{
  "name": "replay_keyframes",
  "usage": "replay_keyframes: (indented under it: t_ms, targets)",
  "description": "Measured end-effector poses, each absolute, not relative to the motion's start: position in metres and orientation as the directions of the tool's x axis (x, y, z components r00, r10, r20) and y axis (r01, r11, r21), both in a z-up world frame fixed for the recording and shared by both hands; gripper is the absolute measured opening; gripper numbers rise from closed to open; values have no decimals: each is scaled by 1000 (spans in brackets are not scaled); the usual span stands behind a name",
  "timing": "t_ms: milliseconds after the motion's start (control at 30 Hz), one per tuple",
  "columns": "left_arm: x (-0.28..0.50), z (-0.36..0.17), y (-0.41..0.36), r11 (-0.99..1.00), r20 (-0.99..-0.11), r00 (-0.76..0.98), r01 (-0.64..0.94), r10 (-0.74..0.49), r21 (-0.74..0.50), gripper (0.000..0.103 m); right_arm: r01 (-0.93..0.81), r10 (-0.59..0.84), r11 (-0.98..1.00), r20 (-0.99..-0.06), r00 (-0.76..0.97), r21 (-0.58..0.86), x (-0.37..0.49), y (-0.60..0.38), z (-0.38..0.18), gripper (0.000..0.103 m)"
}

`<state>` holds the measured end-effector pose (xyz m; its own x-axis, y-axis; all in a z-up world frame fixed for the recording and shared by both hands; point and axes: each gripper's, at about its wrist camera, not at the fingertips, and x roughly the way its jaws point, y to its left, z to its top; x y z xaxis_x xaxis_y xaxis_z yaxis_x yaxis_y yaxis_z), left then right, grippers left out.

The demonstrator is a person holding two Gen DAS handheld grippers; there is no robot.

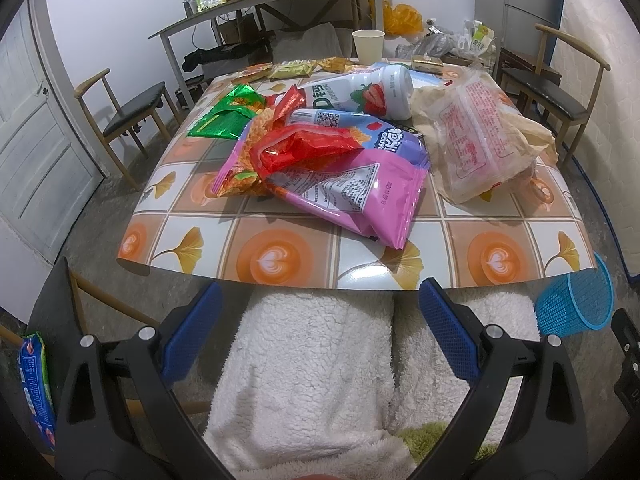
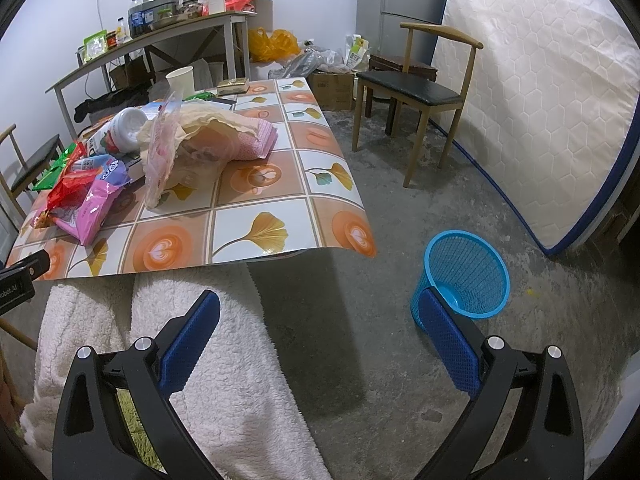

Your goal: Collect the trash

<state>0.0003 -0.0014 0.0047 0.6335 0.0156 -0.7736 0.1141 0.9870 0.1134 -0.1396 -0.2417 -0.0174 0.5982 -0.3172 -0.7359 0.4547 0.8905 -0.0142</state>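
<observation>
A pile of trash lies on the patterned table (image 1: 280, 260): a pink snack bag (image 1: 360, 196), a red wrapper (image 1: 304, 148), a green wrapper (image 1: 224, 118), a white strawberry bottle (image 1: 360, 94) on its side and a clear plastic bag (image 1: 480, 140). My left gripper (image 1: 320, 304) hangs open below the table's near edge, over a person's white fleece lap (image 1: 312, 360), with nothing in it. A blue mesh bin (image 2: 466, 272) stands on the floor right of the table. My right gripper (image 2: 320, 312) is open and holds nothing, its right finger (image 2: 448, 340) in front of the bin.
A paper cup (image 1: 368, 46) and small packets (image 1: 288, 70) sit at the table's far end. Wooden chairs (image 2: 416, 92) stand at both sides. A mattress (image 2: 540, 100) leans on the right wall. A cluttered side table (image 1: 260, 4) lines the back wall. A blue packet (image 1: 36, 384) shows at lower left.
</observation>
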Motion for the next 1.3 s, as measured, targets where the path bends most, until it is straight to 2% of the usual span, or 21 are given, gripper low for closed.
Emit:
replay_keyframes:
  t_ms: [500,733,833,967,1033,1133,1200,1300]
  targets:
    - [-4,-1,0,988,-776,630,108,15,107,94,454,-316,891,-735,600,-12,-140,-242,-17,97]
    - [-1,-2,15,993,-757,653,98,-20,58,94,456,-328,889,-734,595,-27,-136,-242,-16,97]
    - [10,4,25,995,-747,665,82,-18,49,94,458,-347,888,-713,609,-41,-131,-242,-8,97]
    - [27,10,46,997,-742,670,66,-20,33,94,449,-375,892,-636,675,-50,-121,-240,13,97]
    - [36,12,57,996,-733,678,84,-55,3,94,436,-384,898,-582,717,-56,-114,-236,25,97]
    - [45,17,80,977,-680,701,171,-213,-130,94,389,-354,920,-541,763,-54,-101,-231,32,97]
    - [47,22,92,970,-642,727,166,-241,-176,94,342,-290,940,-550,783,-8,-92,-230,33,97]
    - [53,28,94,961,-622,733,229,-274,-154,94,297,-198,951,-574,794,83,-79,-230,30,97]
